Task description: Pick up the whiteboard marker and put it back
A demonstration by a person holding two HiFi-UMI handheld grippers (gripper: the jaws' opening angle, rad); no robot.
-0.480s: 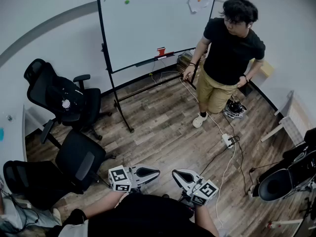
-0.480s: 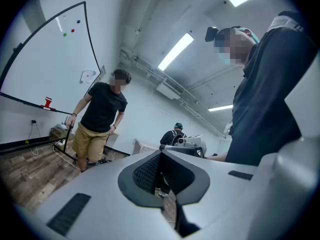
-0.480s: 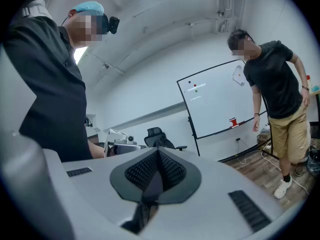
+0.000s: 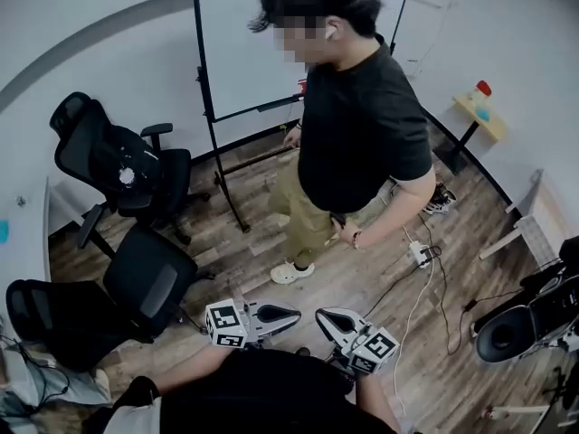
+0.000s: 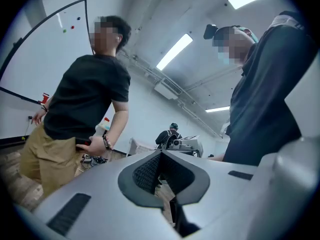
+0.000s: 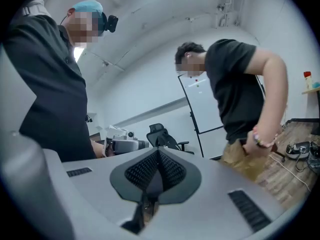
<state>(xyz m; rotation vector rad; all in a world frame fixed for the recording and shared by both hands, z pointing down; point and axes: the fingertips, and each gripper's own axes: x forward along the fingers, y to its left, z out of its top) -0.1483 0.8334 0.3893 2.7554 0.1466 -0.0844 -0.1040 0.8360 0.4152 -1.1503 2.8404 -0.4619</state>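
Note:
The whiteboard [image 4: 262, 34] stands on its frame at the back of the room, with a dark strip and a small red item [image 4: 302, 86] on its tray. A person in a black T-shirt [image 4: 357, 125] stands mid-room between me and the board. Their hand [image 5: 97, 143] is at the hip on a small dark object; I cannot tell if it is a marker. My left gripper [image 4: 294, 313] [image 5: 160, 156] and right gripper [image 4: 318, 316] [image 6: 157, 154] are held low near my body. Both are shut with nothing in them and tip towards each other.
Black office chairs [image 4: 136, 174] [image 4: 149, 283] stand at the left, another [image 4: 507, 333] at the right. A power strip [image 4: 419, 256] with trailing cables lies on the wood floor. A small side table [image 4: 479, 107] with a bottle is at the back right.
The person has walked from beside the whiteboard towards me and now fills the middle of the head view. My grippers have hardly moved.

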